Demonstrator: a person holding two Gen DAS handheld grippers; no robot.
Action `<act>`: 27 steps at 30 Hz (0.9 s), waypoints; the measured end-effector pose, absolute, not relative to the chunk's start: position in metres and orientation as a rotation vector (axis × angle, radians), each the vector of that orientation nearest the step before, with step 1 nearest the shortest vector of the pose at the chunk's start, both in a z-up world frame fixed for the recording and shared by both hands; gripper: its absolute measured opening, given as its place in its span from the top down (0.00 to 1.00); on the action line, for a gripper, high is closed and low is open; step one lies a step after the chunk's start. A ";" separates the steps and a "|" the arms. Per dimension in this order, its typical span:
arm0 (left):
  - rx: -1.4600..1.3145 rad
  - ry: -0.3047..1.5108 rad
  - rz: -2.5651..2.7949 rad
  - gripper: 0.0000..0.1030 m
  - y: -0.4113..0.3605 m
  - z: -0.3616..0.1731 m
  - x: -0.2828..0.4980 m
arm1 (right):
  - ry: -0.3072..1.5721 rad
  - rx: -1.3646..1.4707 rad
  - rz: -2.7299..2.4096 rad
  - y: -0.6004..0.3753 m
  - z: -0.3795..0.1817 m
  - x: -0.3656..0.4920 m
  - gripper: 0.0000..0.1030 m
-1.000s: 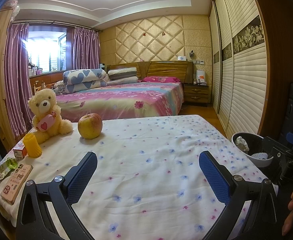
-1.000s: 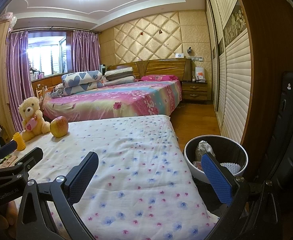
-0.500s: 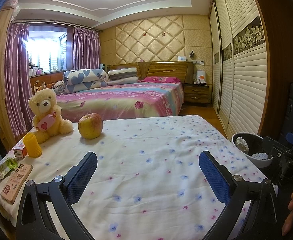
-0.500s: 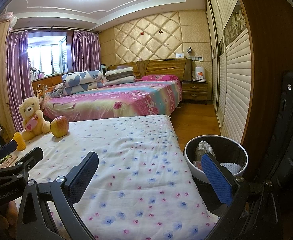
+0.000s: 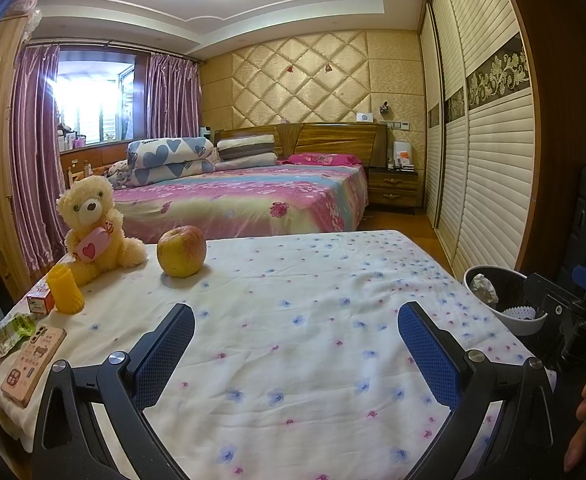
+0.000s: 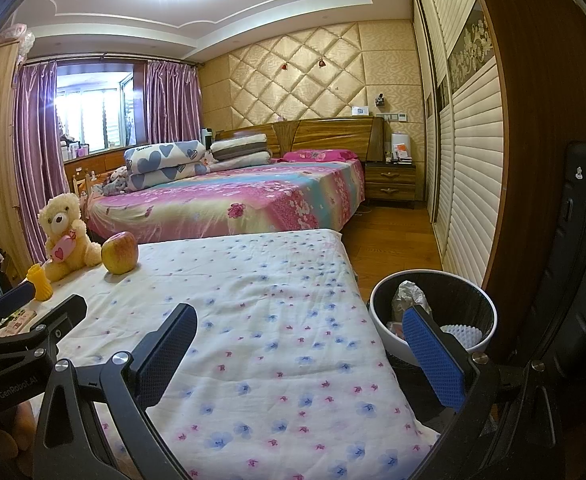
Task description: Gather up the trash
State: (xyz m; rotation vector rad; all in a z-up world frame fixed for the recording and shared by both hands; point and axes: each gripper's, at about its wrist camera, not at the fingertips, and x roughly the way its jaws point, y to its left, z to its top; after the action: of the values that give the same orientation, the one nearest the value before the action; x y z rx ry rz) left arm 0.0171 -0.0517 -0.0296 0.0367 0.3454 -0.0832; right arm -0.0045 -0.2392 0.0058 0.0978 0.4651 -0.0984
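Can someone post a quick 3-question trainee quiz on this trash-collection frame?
1. True or false: the left gripper is shut on the apple.
2. Where is the bin? A) on the table B) beside the table's right edge C) on the bed
3. Fill in: the green wrapper lies near the table's ____ edge.

Key: 1 false; both it and the right gripper are open. 2 B. 3 left.

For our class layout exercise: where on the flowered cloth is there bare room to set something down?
Bare cloth runs from the apple rightward to the edge by the trash bin, and forward to both grippers. The left edge is crowded: teddy bear, yellow cup, small box, phone.
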 end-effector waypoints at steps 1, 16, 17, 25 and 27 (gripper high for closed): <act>0.038 0.346 -0.083 0.00 -0.052 -0.030 0.017 | 0.466 0.097 -0.099 -0.239 0.006 -0.004 0.00; 0.036 0.347 -0.084 0.00 -0.051 -0.030 0.018 | 0.466 0.097 -0.098 -0.239 0.006 -0.004 0.00; 0.036 0.348 -0.084 0.00 -0.051 -0.030 0.017 | 0.467 0.097 -0.098 -0.239 0.006 -0.004 0.00; 0.031 0.355 -0.083 0.00 -0.050 -0.034 0.018 | 0.478 0.098 -0.093 -0.235 0.002 -0.004 0.00; 0.031 0.354 -0.085 0.00 -0.050 -0.033 0.019 | 0.480 0.098 -0.093 -0.234 0.002 -0.005 0.00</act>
State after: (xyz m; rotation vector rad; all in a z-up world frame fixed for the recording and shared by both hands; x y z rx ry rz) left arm 0.0187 -0.0497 -0.0333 0.0306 0.3544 -0.0848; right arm -0.0050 -0.2342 0.0017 0.0981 0.4798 -0.0934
